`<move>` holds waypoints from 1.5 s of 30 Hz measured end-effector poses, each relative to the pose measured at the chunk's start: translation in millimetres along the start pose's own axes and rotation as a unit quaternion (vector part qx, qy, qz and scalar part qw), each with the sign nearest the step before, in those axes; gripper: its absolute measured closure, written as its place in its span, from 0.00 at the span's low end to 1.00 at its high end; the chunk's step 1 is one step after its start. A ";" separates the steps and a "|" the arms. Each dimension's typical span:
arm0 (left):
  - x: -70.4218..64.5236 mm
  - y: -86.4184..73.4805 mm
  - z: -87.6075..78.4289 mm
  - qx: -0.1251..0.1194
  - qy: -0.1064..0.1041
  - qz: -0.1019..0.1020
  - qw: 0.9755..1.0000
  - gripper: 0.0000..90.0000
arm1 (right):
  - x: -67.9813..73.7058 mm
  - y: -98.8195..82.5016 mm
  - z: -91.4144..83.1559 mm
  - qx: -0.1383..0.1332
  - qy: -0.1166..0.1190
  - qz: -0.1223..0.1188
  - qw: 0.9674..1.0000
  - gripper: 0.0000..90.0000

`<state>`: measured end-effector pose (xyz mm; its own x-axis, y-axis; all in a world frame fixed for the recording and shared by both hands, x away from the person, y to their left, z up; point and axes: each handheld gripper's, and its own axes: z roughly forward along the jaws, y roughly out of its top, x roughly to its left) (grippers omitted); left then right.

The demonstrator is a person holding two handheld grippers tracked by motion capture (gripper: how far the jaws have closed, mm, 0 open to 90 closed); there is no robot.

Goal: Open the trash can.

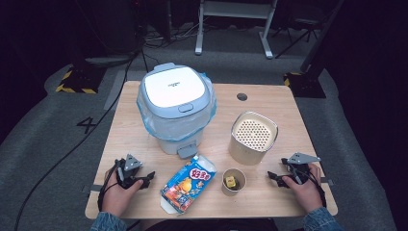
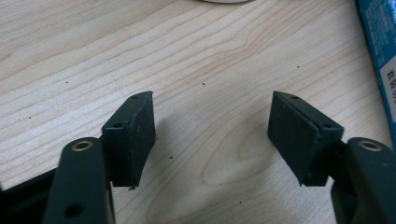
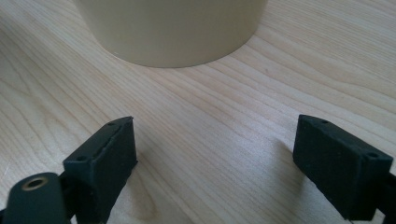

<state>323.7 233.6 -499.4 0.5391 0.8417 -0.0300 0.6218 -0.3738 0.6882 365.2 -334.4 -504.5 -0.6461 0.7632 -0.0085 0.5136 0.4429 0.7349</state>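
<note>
While both hands rest at the near edge of the pale wooden worktop (image 1: 269, 103), the left hand-held gripper (image 1: 146, 179) lies low at the left, its black jaws spread apart over bare wood with nothing between them; in the left gripper view (image 2: 212, 135) only wood grain shows in the gap. Just to its right lies a blue printed carton with a cartoon figure (image 1: 188, 183), flat on its side and angled, its blue edge showing at the right rim of the left gripper view (image 2: 379, 46). Behind the carton, at the far left of the worktop, stands a white and pale-blue pedal bin lined with a clear bag (image 1: 176, 107), lid down. Right of the carton sits a small brown paper cup (image 1: 234, 181) holding a small yellowish object (image 1: 231, 181). Behind the cup, close by, stands a beige cylindrical container with a perforated top (image 1: 253, 138). Farthest right, the right hand-held gripper (image 1: 273, 177) points toward that container, jaws standing wide and empty; in the right gripper view (image 3: 215, 163) the beige wall (image 3: 173, 32) rises just ahead of the pads, apart from them.
</note>
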 end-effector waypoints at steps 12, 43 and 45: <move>-4.3 23.9 -25.1 -0.011 -0.044 0.016 0.999 0.55 | -1.0 0.5 0.5 0.001 0.002 -0.002 1.000 0.15; -12.2 102.3 -99.3 -0.112 -0.129 0.050 0.984 0.99 | -1.0 0.4 0.5 0.000 0.002 -0.002 1.000 0.15; -9.6 106.4 -107.3 -0.138 -0.139 0.039 0.980 0.99 | -1.0 0.4 0.5 0.000 0.002 -0.002 1.000 0.15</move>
<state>323.7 227.6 -348.1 0.7364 0.6621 -0.1392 0.4165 -0.2815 0.8644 366.4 -334.7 -504.6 -0.6505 0.7594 -0.0095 0.5108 0.4468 0.7345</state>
